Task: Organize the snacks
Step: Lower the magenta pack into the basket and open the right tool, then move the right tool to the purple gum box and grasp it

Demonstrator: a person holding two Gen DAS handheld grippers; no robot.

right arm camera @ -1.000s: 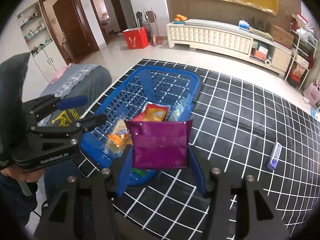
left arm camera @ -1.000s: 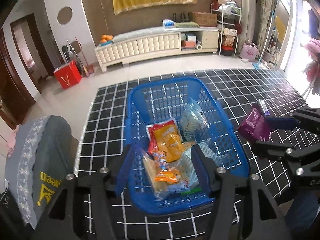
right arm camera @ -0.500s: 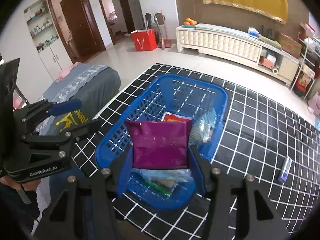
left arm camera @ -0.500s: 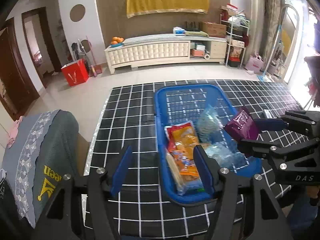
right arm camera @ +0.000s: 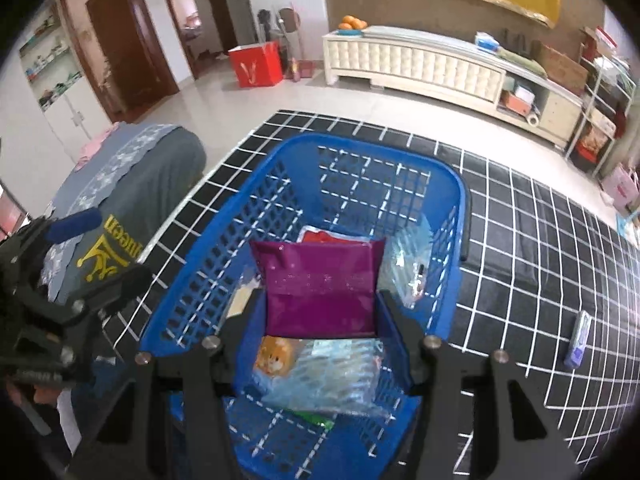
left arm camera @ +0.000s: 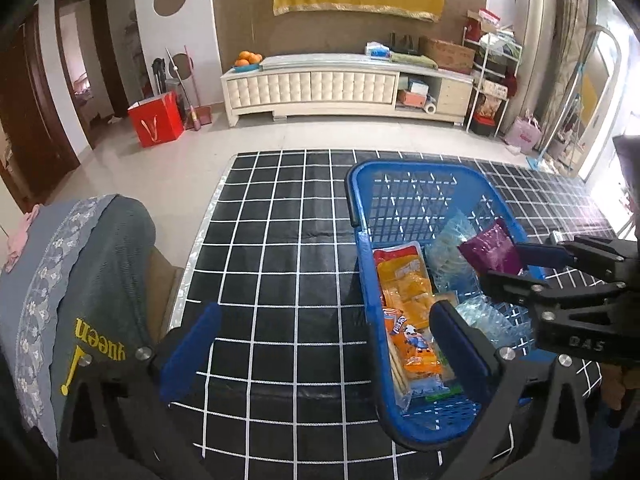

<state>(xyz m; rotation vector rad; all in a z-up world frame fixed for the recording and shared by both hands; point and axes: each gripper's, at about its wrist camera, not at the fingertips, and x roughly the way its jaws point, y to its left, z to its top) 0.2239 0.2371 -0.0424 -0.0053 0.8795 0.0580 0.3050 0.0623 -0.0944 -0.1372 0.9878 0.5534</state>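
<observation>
A blue plastic basket (left arm camera: 360,216) stands on the black grid mat (left arm camera: 280,240). It holds an orange packet (left arm camera: 404,276), a cartoon-print packet (left arm camera: 412,344) and clear bluish packs (left arm camera: 452,240). My left gripper (left arm camera: 326,340) hangs over the basket's left wall with its jaws opening wide. Nothing is gripped between them. My right gripper (right arm camera: 320,312) is shut on a purple packet (right arm camera: 320,280) and holds it above the inside of the basket (right arm camera: 224,248). The left wrist view shows that purple packet (left arm camera: 490,250) over the right side of the basket.
A small blue-and-purple pack (right arm camera: 578,340) lies on the mat to the right of the basket. A chair with a grey cover (left arm camera: 80,280) stands at the mat's left edge. A white cabinet (left arm camera: 320,84) and a red bag (left arm camera: 156,120) stand far back on the floor.
My left gripper slid left off the basket's middle and its jaws spread wide. My right gripper carried the purple packet from beside the basket to over its inside.
</observation>
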